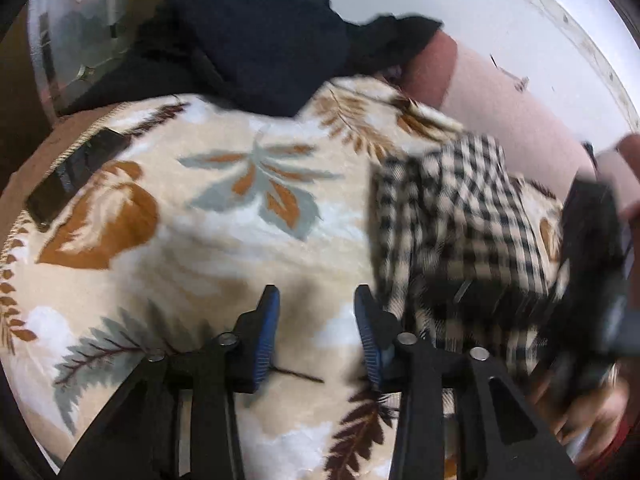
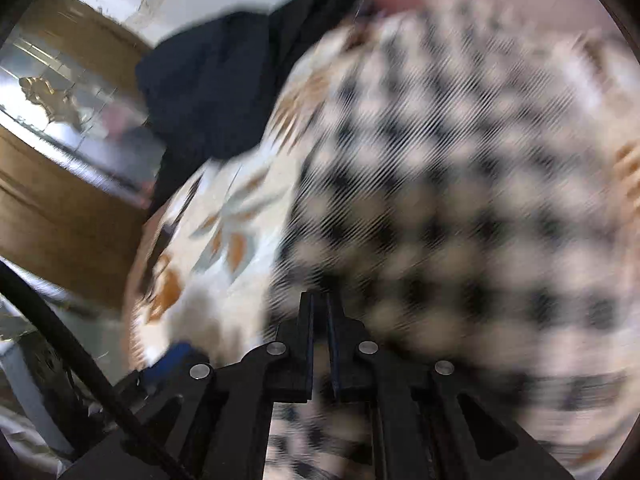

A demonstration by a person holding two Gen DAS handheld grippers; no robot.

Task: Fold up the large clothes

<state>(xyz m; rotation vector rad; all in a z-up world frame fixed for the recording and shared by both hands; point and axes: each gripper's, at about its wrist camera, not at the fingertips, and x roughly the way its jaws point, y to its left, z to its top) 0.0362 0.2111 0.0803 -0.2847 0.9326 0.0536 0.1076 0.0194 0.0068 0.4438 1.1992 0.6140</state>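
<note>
Checked garment (image 1: 452, 216): a black-and-cream piece lying crumpled on the leaf-print blanket (image 1: 208, 240), toward the right of the left wrist view and filling most of the blurred right wrist view (image 2: 460, 200). Right gripper (image 2: 320, 312): jaws nearly closed, a thin slit between them; cloth passes under the tips, but the blur leaves it unclear whether a fold is pinched. Left gripper (image 1: 316, 312): jaws part open with nothing between them, poised over bare blanket just beside the garment's near edge.

Step in hand, as judged: taking hold of the garment to spread or fold it. To do this well, the left gripper should take the near hem at a corner, biting one layer only and not the blanket beneath; the right should hold a matching corner, so that the cloth lifts taut and square. Slower motion would help.

Beyond: a dark garment (image 1: 256, 36) heaped at the blanket's far side, a flat dark object (image 1: 76, 176) at its left edge, and a pink surface (image 1: 520, 108) behind.
</note>
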